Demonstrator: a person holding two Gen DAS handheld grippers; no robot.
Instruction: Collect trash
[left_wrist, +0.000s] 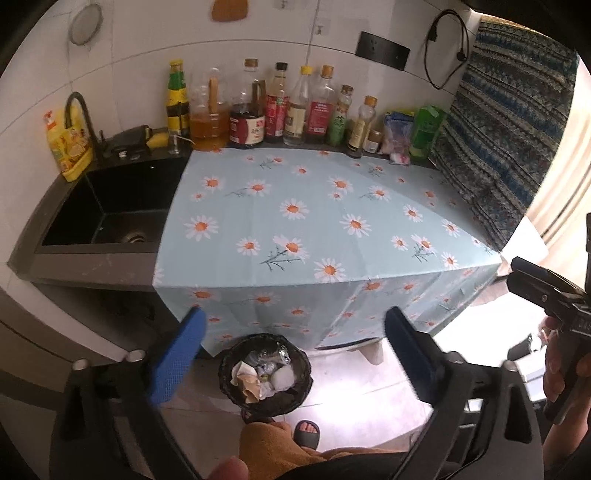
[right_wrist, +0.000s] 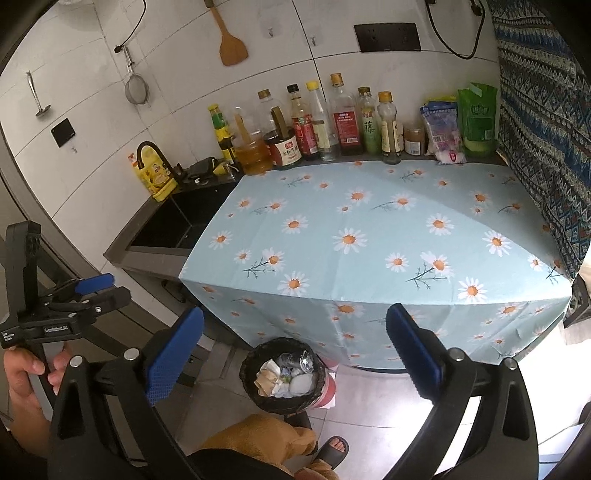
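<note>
A black-lined trash bin (left_wrist: 264, 373) stands on the floor in front of the counter, holding crumpled paper and wrappers (left_wrist: 258, 376); it also shows in the right wrist view (right_wrist: 284, 374). The daisy-print cloth (left_wrist: 325, 221) covers the counter (right_wrist: 369, 240). My left gripper (left_wrist: 293, 325) is open and empty, held above the bin. My right gripper (right_wrist: 293, 325) is open and empty, also above the bin. The right gripper's body shows at the right edge of the left wrist view (left_wrist: 546, 295); the left gripper's body shows at the left of the right wrist view (right_wrist: 62, 306).
A black sink (left_wrist: 110, 210) with a faucet (left_wrist: 83, 122) lies left of the cloth. Several sauce and oil bottles (left_wrist: 277, 107) and packets (right_wrist: 476, 118) line the back wall. A patterned curtain (left_wrist: 509, 129) hangs at right. My sandalled foot (left_wrist: 306, 432) is by the bin.
</note>
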